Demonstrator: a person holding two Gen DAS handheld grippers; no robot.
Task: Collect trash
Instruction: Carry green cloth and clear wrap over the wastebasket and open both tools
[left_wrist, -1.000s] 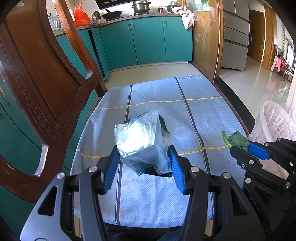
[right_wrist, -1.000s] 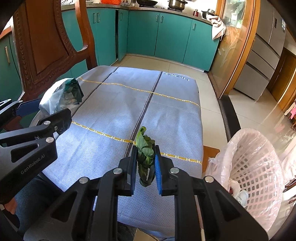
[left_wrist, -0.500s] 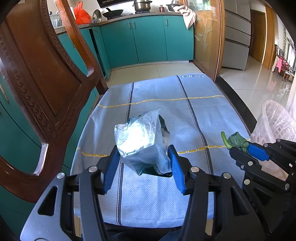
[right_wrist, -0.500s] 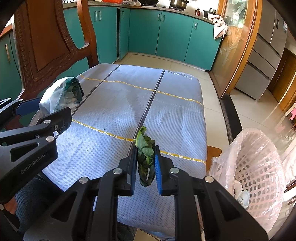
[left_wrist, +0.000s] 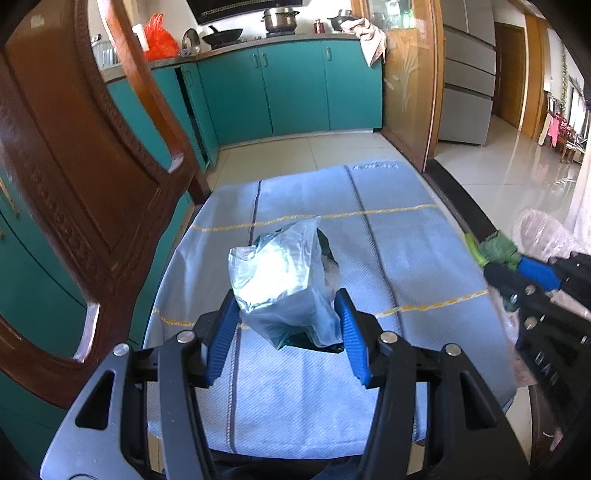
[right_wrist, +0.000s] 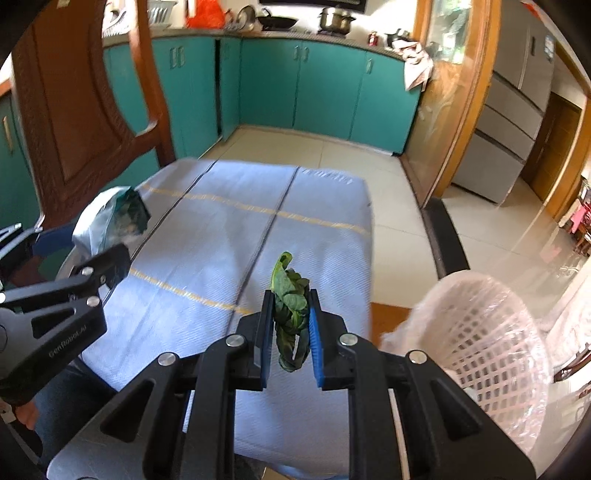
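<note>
A clear plastic bag (left_wrist: 280, 280) with dark green scraps inside is pinched between the blue pads of my left gripper (left_wrist: 286, 295), just above the cloth-covered table (left_wrist: 406, 236). In the right wrist view the same bag (right_wrist: 110, 214) hangs at the left. My right gripper (right_wrist: 291, 295) is shut on a wilted green leaf (right_wrist: 286, 273), held over the table's right side. The left wrist view shows that leaf (left_wrist: 498, 251) at the right edge. A pink lattice basket (right_wrist: 491, 332) lined with thin plastic stands on the floor to the right of the table.
A carved wooden chair back (left_wrist: 74, 177) rises close on the left. Teal kitchen cabinets (right_wrist: 325, 88) line the far wall, a wooden door frame (right_wrist: 450, 122) stands to the right, and tiled floor lies beyond the table. A person's leg (right_wrist: 66, 387) shows at the table's near edge.
My right gripper has risen a little and shifted right with the leaf, so the basket looms larger. The left gripper and its bag have stayed put.
</note>
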